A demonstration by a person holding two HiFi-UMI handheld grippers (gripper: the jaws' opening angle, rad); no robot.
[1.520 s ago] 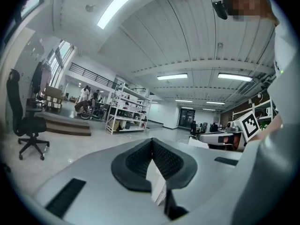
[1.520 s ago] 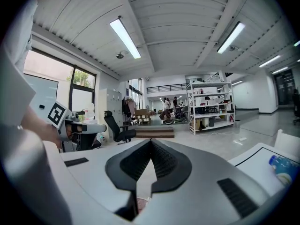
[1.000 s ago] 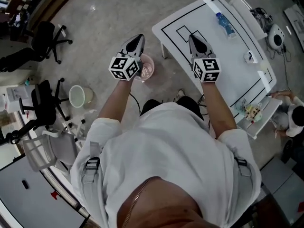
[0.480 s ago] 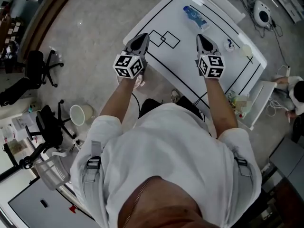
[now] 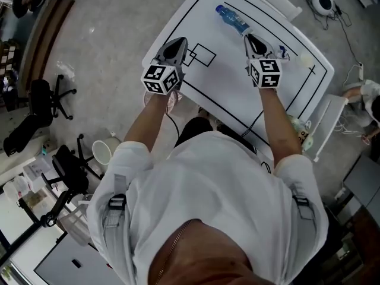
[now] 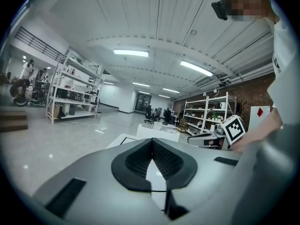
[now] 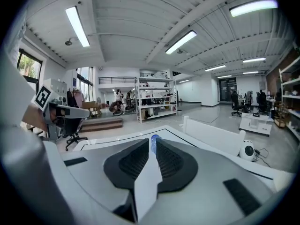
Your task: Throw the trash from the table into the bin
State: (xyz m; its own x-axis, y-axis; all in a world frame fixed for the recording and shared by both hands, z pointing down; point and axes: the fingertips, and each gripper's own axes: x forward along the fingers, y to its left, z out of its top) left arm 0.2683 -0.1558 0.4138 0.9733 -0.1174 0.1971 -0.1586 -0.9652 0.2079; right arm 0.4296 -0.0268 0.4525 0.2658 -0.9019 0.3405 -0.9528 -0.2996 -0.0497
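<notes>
Bottle (image 5: 231, 18), just one, lies on table (image 5: 237, 82)

We see a clear blue plastic bottle (image 5: 231, 18) lying on its side on the white worktop (image 5: 237, 82), near the far edge. A small pale crumpled piece (image 5: 307, 59) lies near the right edge, well apart from it.

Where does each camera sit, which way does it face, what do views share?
Head view: on the head, steeply down at table; torso, arms, left gripper, right gripper show.
Left gripper view: along its shut jaws across the table; right gripper at right.
Right gripper view: along its jaws toward bottle; left gripper at left.
Shared: bottle, head and right gripper views.
</notes>
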